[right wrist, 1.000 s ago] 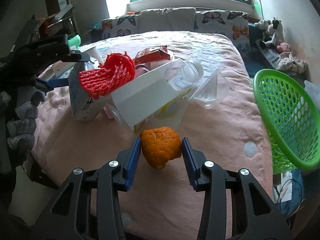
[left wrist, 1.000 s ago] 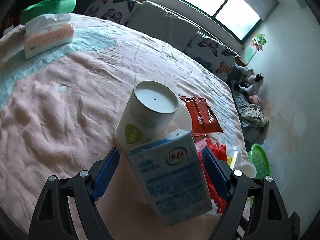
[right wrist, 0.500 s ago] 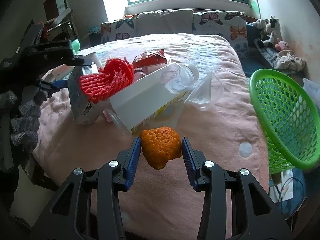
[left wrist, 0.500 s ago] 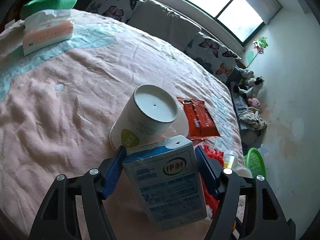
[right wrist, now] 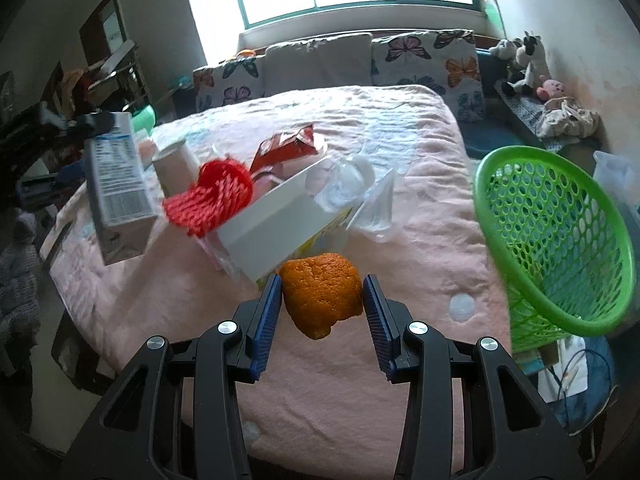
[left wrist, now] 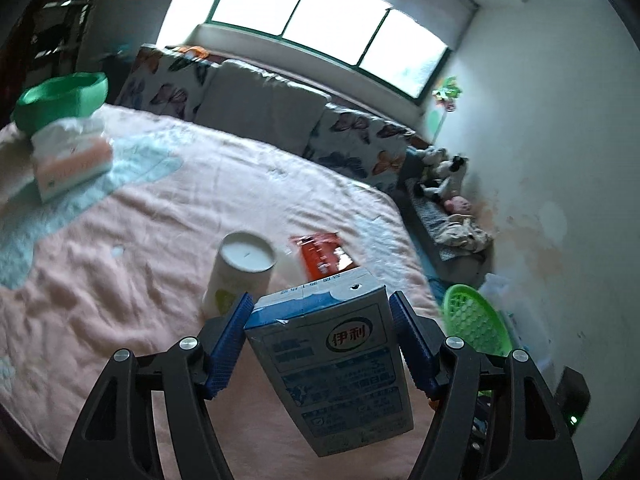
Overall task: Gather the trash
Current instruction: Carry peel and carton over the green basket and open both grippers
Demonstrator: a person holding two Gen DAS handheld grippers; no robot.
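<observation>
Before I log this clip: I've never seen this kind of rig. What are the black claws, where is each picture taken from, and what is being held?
No robot here: a person holds a two-finger gripper in each hand, each carrying a fisheye camera that looks along its fingers.

In the left wrist view, the left gripper is shut on a blue-and-white milk carton, raised above the pink blanket. Beyond it are a white paper cup and a red snack wrapper.

In the right wrist view, the right gripper is shut on an orange peel. On the blanket behind lie red foam netting, a white box and clear plastic. A green basket, presumably for the trash, is at the right.
</observation>
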